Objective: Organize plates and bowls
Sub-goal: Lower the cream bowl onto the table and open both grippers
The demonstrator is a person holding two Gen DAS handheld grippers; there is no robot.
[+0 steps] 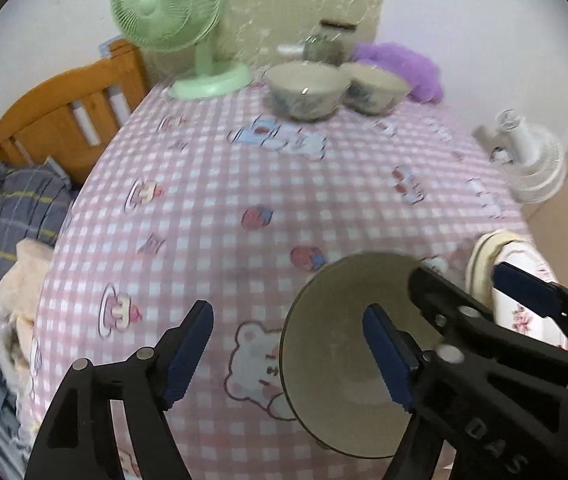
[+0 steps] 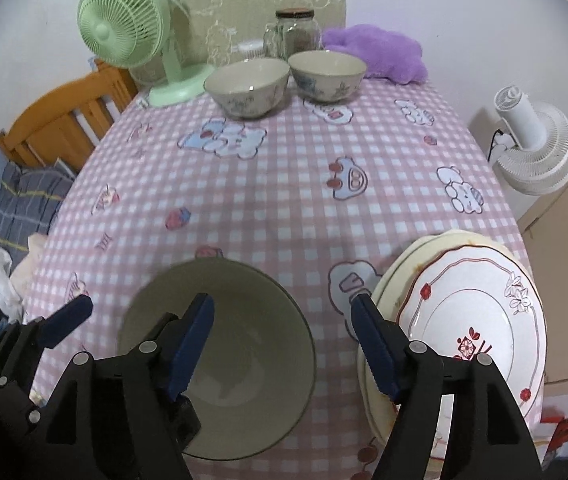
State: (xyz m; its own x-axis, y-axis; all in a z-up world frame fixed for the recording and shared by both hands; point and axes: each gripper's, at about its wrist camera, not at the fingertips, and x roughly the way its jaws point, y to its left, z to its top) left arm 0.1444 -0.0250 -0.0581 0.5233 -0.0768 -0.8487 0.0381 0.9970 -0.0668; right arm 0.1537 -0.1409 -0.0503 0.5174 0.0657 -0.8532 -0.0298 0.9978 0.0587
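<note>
A plain grey-green bowl (image 1: 335,364) (image 2: 240,360) stands upright on the pink checked tablecloth (image 2: 284,200) near the front edge. My left gripper (image 1: 287,312) is open just above it, with the bowl's left rim between its fingers and no pad touching it. My right gripper (image 2: 282,302) is open too, its left finger over the bowl's inside and its right finger beside a stack of plates (image 2: 479,320) (image 1: 483,256). The top plate is white with red flowers. Two patterned bowls (image 2: 246,86) (image 2: 325,76) stand side by side at the far edge.
At the back of the table are a green fan (image 2: 124,28), a glass jar (image 2: 293,32) and a purple plush (image 2: 379,52). A white fan (image 2: 531,148) stands off the right edge. A wooden bed frame (image 1: 68,112) and bedding lie to the left.
</note>
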